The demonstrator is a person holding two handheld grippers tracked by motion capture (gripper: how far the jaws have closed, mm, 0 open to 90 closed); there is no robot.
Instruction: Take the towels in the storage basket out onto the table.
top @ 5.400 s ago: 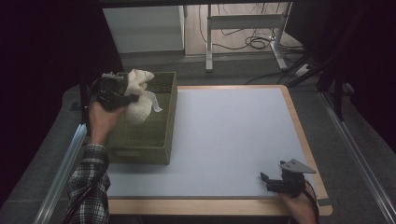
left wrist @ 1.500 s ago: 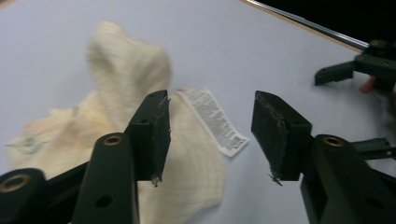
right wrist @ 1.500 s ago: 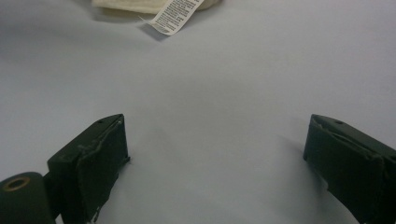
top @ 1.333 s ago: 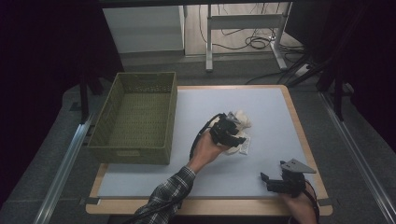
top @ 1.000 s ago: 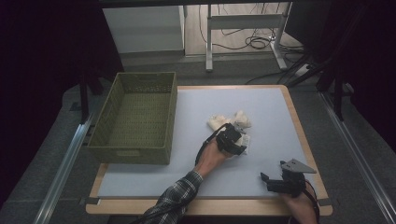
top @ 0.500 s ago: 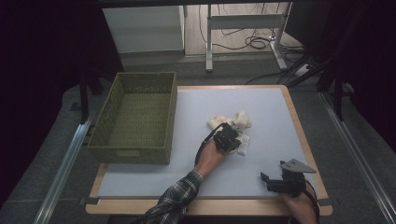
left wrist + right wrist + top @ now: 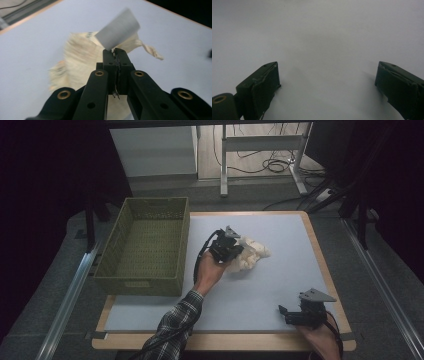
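A cream cloth bundle (image 7: 251, 255) lies or hangs just above the middle of the pale blue mat (image 7: 280, 230). My left gripper (image 7: 234, 252) sits at the bundle's left side. In the left gripper view its jaws are shut (image 7: 115, 51) on a white tag (image 7: 117, 28) sewn to the cream cloth (image 7: 77, 57), and a frayed tie trails off to the right. My right gripper (image 7: 285, 313) rests near the mat's front right corner. It stands open (image 7: 327, 75) with bare mat between its fingers.
An olive woven basket (image 7: 183, 245) stands at the left side of the table, with nothing inside it. The wooden table edge (image 7: 327, 270) frames the mat. Metal rails run along both sides on the floor.
The left gripper carried the cloth bundle out of the basket to the mat's middle. In the last half second it drew back and left with the cloth. The right gripper stayed still.
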